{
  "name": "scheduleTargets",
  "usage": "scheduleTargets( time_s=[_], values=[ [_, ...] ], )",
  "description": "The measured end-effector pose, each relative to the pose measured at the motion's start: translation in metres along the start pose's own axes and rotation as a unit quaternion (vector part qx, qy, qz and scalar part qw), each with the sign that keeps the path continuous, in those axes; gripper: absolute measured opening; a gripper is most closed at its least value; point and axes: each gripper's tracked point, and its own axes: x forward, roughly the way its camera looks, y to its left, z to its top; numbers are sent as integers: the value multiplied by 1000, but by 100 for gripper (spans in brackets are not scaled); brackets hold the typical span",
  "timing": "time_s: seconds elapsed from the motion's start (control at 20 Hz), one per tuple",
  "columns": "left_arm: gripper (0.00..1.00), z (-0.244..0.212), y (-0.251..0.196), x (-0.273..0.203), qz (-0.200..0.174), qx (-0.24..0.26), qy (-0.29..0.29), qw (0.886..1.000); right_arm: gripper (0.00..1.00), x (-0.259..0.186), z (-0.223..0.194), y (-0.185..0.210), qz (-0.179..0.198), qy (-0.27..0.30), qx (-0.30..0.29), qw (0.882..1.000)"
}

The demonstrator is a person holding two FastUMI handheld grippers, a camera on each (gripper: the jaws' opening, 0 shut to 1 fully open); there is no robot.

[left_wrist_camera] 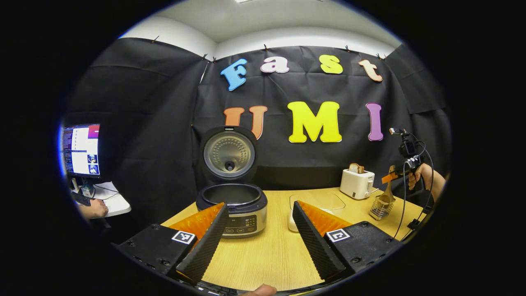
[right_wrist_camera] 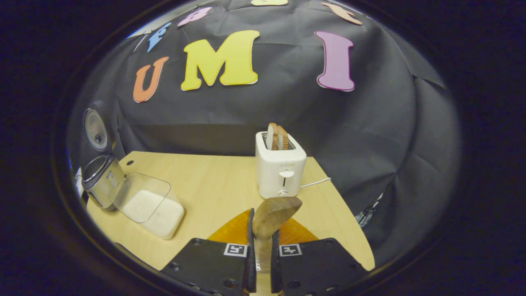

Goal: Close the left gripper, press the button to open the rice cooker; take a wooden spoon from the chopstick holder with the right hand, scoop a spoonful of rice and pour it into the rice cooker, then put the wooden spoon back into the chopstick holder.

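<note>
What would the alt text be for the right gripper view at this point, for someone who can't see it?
The right gripper is shut on the wooden spoon, its bowl pointing up over a light wood table. Behind it stands a white toaster holding bread. At far left sit a clear-lidded container of rice and the rice cooker, lid open.
</note>
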Motion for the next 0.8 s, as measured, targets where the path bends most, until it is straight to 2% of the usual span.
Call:
scheduleTargets(
  time_s=[0.15, 0.3, 0.5, 0.8],
  values=[
    [99, -2, 10, -1, 5, -9, 4, 1000, 13, -14, 21, 12, -17, -24, -18, 999],
    [100, -1, 16, 0, 5, -15, 7, 1000, 13, -33, 45, 39, -17, -48, -25, 998],
    [100, -3, 23, -2, 4, -12, 12, 1000, 13, -58, 78, 93, -15, -87, -47, 995],
    [100, 3, 37, -6, 21, 3, 2, 1000, 13, -63, 103, 190, 1, -100, -70, 992]
  ],
)
